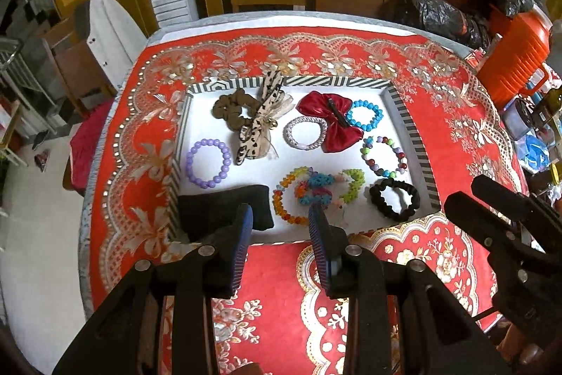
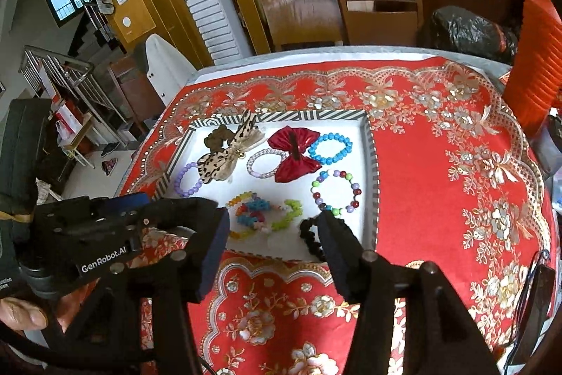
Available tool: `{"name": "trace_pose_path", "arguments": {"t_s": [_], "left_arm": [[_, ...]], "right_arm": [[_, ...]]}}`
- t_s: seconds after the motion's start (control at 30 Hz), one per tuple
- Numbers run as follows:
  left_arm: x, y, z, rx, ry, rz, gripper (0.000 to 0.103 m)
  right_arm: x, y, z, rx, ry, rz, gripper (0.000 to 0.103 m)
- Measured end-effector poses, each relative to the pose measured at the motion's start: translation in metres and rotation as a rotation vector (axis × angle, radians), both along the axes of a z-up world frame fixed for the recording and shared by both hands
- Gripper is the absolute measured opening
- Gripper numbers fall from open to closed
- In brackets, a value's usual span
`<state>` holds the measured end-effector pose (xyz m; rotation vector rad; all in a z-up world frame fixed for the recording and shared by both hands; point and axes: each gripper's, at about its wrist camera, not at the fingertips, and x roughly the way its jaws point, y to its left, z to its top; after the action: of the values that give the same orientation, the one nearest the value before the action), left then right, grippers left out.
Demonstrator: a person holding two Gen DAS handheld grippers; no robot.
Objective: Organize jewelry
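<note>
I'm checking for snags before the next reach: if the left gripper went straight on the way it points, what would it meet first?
Probably the tangle of colourful bead bracelets at the tray's near edge; the left gripper is open and empty. Depth is unclear.

Left tongs [image 1: 280, 220] parted, nothing between them; right tongs [image 2: 272, 232] angled downward – spread wide, empty

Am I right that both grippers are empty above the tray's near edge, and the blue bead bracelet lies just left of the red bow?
Not quite. The blue bead bracelet lies just right of the red bow, not left; the left wrist view shows it clearly. The rest holds: the left gripper and right gripper are both open and empty above the near edge of the tray.
</note>
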<state>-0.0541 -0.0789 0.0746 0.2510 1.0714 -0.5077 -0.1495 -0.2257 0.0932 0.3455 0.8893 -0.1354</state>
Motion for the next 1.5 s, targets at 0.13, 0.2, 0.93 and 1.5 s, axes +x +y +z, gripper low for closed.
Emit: {"name": "trace_pose_path", "arguments": {"t_s": [0.13,0.2,0.93,1.5], "left_arm": [[-0.006,0.005,0.008,0.004,-0.036,-0.01,0.015],[-0.009,0.007,0.011,0.005,-0.052,-0.013,0.015],[-0.016,0.017,0.019,0.0,-0.072,-0.016,0.015],[-0.016,0.017,0.016,0.007,-0.07,-0.015,0.015]], "right_arm": [[-0.005,0.008,0.003,-0.01,-0.008,-0.006,0.056],[-0.007,0.011,0.004,-0.011,-0.011,-0.008,0.057],[-0.016,0.018,0.007,-0.01,-0.013,-0.018,0.058],[-0.015,0.02,0.004,-0.006,0.0,-0.008,0.058]]}}
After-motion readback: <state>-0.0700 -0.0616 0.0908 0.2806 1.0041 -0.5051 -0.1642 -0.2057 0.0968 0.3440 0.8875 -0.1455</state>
